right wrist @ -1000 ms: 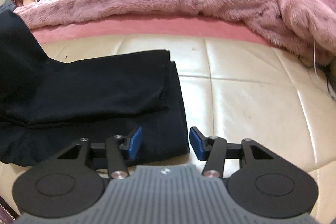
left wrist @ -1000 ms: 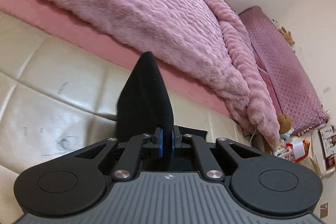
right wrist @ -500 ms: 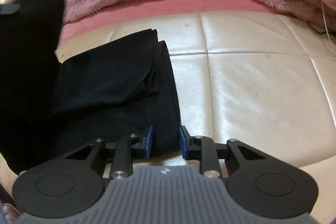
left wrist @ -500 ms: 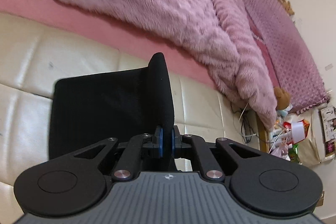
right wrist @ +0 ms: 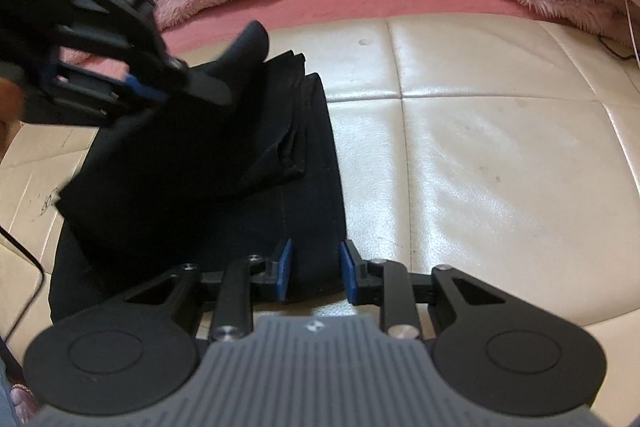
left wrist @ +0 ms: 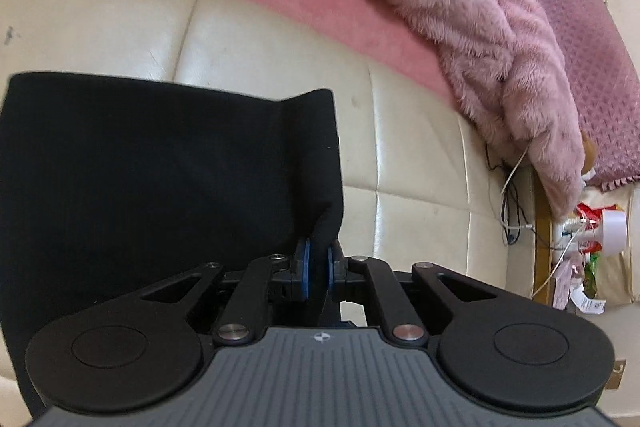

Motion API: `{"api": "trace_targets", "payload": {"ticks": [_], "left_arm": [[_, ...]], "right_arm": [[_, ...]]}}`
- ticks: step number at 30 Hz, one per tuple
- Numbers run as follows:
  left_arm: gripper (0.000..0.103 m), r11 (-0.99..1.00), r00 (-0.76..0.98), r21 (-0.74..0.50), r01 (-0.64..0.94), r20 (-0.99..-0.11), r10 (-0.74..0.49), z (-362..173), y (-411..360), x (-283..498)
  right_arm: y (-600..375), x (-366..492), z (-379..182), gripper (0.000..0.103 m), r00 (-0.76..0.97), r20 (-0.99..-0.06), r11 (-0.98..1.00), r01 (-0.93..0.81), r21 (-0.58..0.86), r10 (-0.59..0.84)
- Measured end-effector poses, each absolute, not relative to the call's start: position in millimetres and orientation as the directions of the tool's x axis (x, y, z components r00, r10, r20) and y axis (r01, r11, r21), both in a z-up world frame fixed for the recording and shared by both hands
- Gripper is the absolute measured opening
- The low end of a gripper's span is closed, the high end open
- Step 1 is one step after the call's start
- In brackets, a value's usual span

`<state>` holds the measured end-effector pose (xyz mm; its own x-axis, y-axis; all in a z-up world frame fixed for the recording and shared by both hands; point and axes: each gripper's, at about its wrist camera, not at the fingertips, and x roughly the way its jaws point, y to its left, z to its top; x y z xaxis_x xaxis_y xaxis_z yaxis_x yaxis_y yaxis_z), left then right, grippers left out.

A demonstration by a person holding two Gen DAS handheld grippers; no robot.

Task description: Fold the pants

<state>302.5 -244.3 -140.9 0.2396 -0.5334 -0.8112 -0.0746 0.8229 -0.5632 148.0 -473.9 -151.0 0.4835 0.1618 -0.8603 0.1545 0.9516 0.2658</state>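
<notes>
Cream cushions (right wrist: 500, 155) carried the black pants (right wrist: 224, 187), long axis running leftward. Left gripper (left wrist: 316, 265) pinched a raised fold; right gripper (right wrist: 314, 273), jaws parted, straddled the near corner.

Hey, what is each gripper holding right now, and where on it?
The left gripper is shut on a raised fold of the black pants. The right gripper is open, straddling the near edge of the pants without holding it.
</notes>
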Motion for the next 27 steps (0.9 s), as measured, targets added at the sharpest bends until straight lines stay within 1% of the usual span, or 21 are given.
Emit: {"api": "trace_targets", "payload": {"ticks": [2,3,4,5,6,8,10,13,15,19,22,26,27], "left_arm": [[0.017,0.819,0.228,-0.571,-0.055,-0.806,-0.547,-140,-244,305],[0.024,0.814,0.220,-0.579,-0.048,-0.801,-0.557,-139,-243,304],[0.027,0.808,0.207,-0.588,-0.044,-0.796,-0.568,-137,-241,304],[0.033,0.799,0.202,-0.600,-0.046,-0.789,-0.581,-135,-237,301],[0.037,0.790,0.207,-0.611,-0.044,-0.779,-0.591,-132,-234,300],[0.037,0.777,0.223,-0.630,-0.016,-0.759,-0.611,-122,-228,295],[0.037,0.777,0.252,-0.629,0.027,-0.748,-0.614,-110,-216,287],[0.037,0.813,0.320,-0.578,0.074,-0.758,-0.568,-95,-194,276],[0.037,0.839,0.364,-0.538,0.081,-0.767,-0.528,-91,-175,266],[0.037,0.848,0.405,-0.529,0.026,-0.770,-0.492,-95,-134,251],[0.037,0.847,0.410,-0.531,-0.027,-0.778,-0.476,-103,-108,242],[0.037,0.841,0.417,-0.538,-0.053,-0.778,-0.471,-108,-87,232],[0.037,0.838,0.423,-0.542,-0.059,-0.775,-0.471,-109,-83,231]], "right_arm": [[-473,148,-150,0.023,0.483,-0.861,0.952,0.156,0.264,0.159],[-473,148,-149,0.024,0.483,-0.861,0.951,0.157,0.265,0.160],[-473,148,-147,0.025,0.485,-0.860,0.951,0.161,0.265,0.158],[-472,147,-145,0.025,0.487,-0.860,0.951,0.165,0.261,0.152],[-472,146,-142,0.025,0.493,-0.858,0.951,0.170,0.257,0.144],[-471,140,-134,0.028,0.510,-0.850,0.946,0.190,0.264,0.135],[-473,132,-127,0.029,0.532,-0.838,0.935,0.225,0.275,0.118],[-477,117,-116,0.030,0.565,-0.820,0.912,0.284,0.296,0.091],[-482,107,-109,0.031,0.597,-0.795,0.882,0.314,0.351,0.103],[-486,102,-111,0.032,0.640,-0.740,0.801,0.324,0.504,0.207],[-481,107,-123,0.035,0.629,-0.738,0.761,0.346,0.548,0.246],[-475,110,-141,0.035,0.609,-0.736,0.693,0.395,0.604,0.295],[-472,109,-143,0.029,0.607,-0.733,0.682,0.397,0.614,0.306]]}}
